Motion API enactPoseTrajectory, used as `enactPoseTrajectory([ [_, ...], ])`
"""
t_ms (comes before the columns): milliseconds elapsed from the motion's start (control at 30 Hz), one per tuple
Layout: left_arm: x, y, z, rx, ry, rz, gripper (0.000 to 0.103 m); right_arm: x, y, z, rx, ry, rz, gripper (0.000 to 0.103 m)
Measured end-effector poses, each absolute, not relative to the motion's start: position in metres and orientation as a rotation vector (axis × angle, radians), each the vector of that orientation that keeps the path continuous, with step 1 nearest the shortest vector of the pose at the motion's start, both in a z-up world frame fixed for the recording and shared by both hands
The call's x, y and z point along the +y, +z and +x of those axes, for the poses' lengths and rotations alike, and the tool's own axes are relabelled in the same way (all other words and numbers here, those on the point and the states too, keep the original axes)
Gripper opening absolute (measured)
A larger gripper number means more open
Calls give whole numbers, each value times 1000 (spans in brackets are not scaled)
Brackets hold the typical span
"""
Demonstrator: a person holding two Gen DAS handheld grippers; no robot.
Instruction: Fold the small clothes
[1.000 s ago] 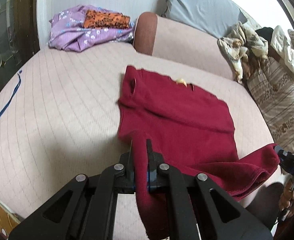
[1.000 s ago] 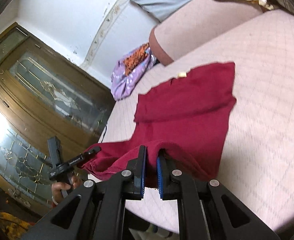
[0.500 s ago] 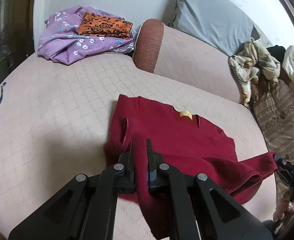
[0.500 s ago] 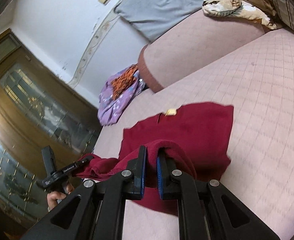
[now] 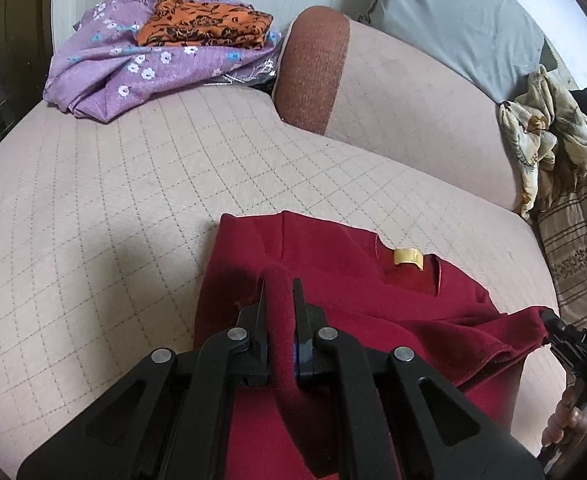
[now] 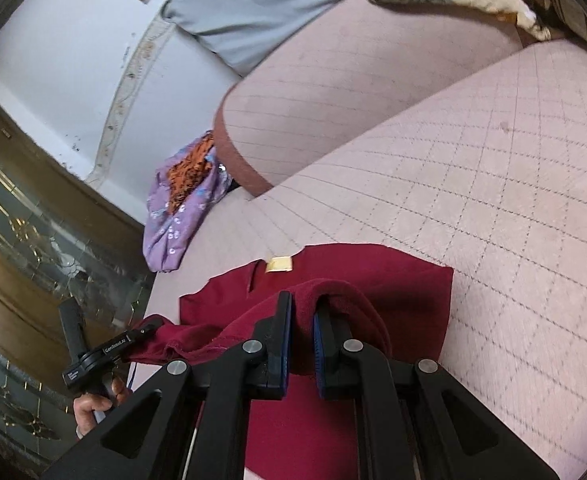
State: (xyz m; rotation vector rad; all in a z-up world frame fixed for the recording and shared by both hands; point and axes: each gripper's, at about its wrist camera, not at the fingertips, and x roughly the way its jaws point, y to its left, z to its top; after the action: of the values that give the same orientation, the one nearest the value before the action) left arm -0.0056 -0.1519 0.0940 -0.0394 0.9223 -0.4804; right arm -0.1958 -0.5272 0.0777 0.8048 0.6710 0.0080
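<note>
A dark red garment (image 5: 357, 296) with a yellow neck label (image 5: 407, 258) lies on the pink quilted sofa seat (image 5: 125, 200). My left gripper (image 5: 279, 292) is shut on one lower corner of it, lifted over the body. My right gripper (image 6: 302, 312) is shut on the other lower corner of the red garment (image 6: 393, 280). The hem hangs stretched between the two grippers, above the flat upper part. The right gripper shows at the right edge of the left wrist view (image 5: 549, 320); the left gripper shows in the right wrist view (image 6: 145, 330).
A purple floral cloth (image 5: 133, 68) with a folded orange patterned piece (image 5: 205, 28) sits at the back left. A rust-ended bolster (image 5: 313, 72), a grey pillow (image 5: 453, 20) and crumpled fabrics (image 5: 545, 136) line the back and right. A wooden glass door (image 6: 25, 240) stands left.
Both grippers have carried the lower hem forward over the garment toward its neck. The folded part now covers more of the body, and the sofa back looks closer.
</note>
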Motion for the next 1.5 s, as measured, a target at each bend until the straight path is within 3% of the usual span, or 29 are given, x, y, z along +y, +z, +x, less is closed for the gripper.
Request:
enactPoseTrajectory([
  [700,-140,98,-9,896,-485,-55,4,-506,103,-196,613,-14,616,9],
  [1500,-162,74,28,955,-486,-69,4,-524,85,-152,653,-77,601,9],
])
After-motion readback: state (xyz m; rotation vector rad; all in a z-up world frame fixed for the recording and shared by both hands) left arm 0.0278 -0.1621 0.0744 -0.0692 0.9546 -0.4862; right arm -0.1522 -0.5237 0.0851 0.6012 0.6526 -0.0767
